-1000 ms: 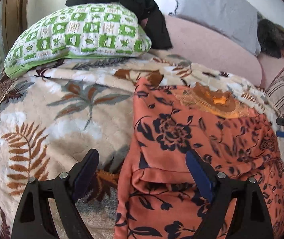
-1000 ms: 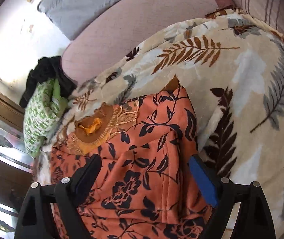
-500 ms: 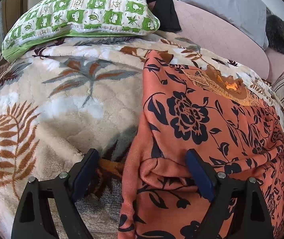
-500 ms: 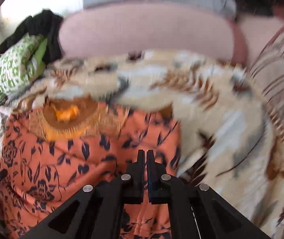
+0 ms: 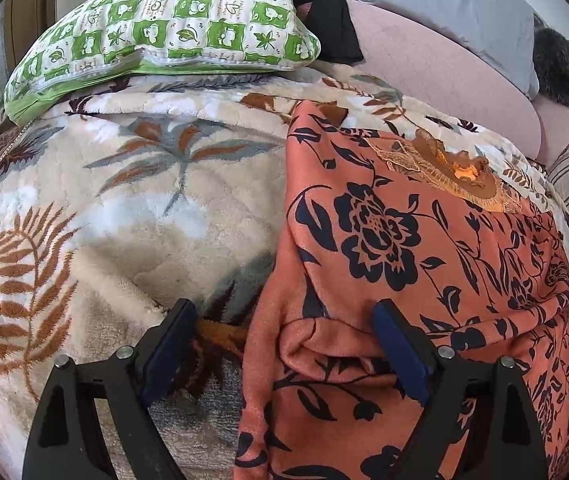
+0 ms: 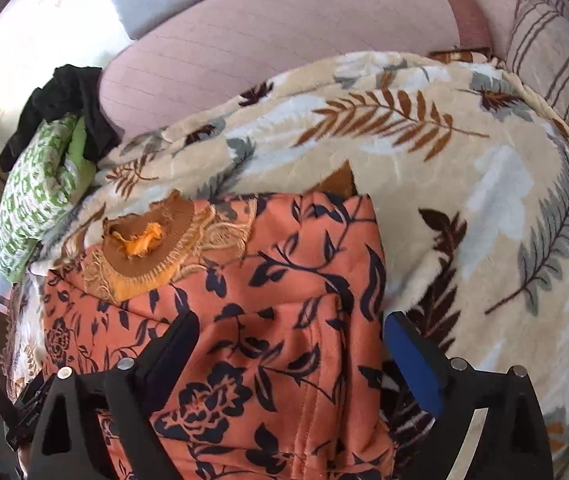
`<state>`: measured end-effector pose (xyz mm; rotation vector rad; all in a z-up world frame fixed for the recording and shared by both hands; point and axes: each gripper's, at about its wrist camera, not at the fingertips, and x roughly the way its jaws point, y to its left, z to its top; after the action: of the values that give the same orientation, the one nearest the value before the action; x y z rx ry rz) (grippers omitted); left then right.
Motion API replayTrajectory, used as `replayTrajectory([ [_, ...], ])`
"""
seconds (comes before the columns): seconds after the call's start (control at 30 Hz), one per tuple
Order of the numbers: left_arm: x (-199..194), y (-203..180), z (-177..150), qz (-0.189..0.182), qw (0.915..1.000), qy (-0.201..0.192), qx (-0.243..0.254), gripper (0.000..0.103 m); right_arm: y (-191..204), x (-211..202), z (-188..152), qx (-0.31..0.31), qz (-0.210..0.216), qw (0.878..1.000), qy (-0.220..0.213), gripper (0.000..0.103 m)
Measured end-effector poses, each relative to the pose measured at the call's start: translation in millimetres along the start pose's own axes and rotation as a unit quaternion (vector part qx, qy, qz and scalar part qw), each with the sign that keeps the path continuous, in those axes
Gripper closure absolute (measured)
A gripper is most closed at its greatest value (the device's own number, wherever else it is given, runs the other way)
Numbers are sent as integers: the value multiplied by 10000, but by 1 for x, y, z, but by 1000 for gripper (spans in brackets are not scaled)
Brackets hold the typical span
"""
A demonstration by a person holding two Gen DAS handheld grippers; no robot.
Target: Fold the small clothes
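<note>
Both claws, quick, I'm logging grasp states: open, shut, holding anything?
Left claw: open, straddling the orange floral garment's folded left edge, gripping nothing.
Right claw: open over the garment's right edge, gripping nothing.

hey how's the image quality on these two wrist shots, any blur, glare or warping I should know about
Left wrist view: sharp, evenly daylit, strong fisheye bulge in the leaf-print fleece blanket, dark vignette in the corners. Right wrist view: also sharp, but the top-left wall is blown out white behind the green checked pillow; the orange floral garment stays well exposed between the open right gripper.

Probably a bedroom: pillow point(image 5: 172, 20), blanket point(image 5: 124, 208).
</note>
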<state>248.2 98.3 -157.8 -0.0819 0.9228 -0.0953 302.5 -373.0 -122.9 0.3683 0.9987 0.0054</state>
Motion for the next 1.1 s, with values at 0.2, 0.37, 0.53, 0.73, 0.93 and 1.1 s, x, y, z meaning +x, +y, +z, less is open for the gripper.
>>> replayTrajectory([
  [0.2,1,0,0,-7,10000,3,-6,12,5,16,7,-183,-219,9992,271,41],
  [0.37,1,-1,0,-11,10000,3,-8,12,4,37,2,-365,-499,9964,583,67],
  [0.53,1,0,0,-2,10000,-4,4,12,24,11,3,-979,-904,9910,140,96],
  [0.73,3,-2,0,66,10000,-7,34,11,43,-30,8,-1416,-1286,9774,-899,95],
  [0.93,1,0,-1,19,10000,-18,-4,11,3,18,-11,-693,-1213,9902,-43,76],
  [1.1,-21,-1,2,-128,9990,-413,-113,11,32,-42,-12,-816,-856,9899,-782,28],
])
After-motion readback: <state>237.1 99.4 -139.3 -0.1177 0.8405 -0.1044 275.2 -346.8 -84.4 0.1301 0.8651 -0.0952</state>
